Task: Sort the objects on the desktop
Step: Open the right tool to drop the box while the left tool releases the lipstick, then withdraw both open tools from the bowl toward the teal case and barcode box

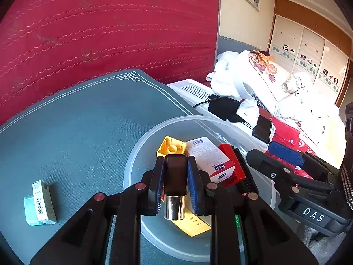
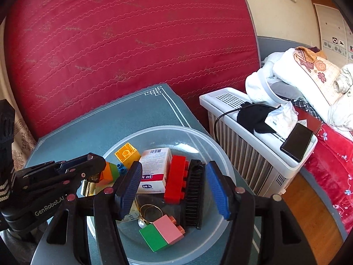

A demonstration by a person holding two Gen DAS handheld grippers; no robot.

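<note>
Lipstick tube (image 1: pixel 175 185), black/gold: clamped in left gripper (image 1: pixel 175 183) above clear bowl (image 1: pixel 136 161) w/ sorted items, for drop-in. Right gripper (image 2: pixel 174 190): jaws half-spread, nothing held, over bowl. Small box (image 1: pixel 43 201) left on table (image 1: pixel 83 119).

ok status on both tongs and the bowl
Left tongs shut on black and gold lipstick, over bowl. Right tongs open, empty, above the bowl's toy bricks. Small box lies on mat.

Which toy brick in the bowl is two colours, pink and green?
The pink-and-green plastic brick at the near edge of the clear plastic bowl. The red brick and yellow brick are each one colour.
</note>
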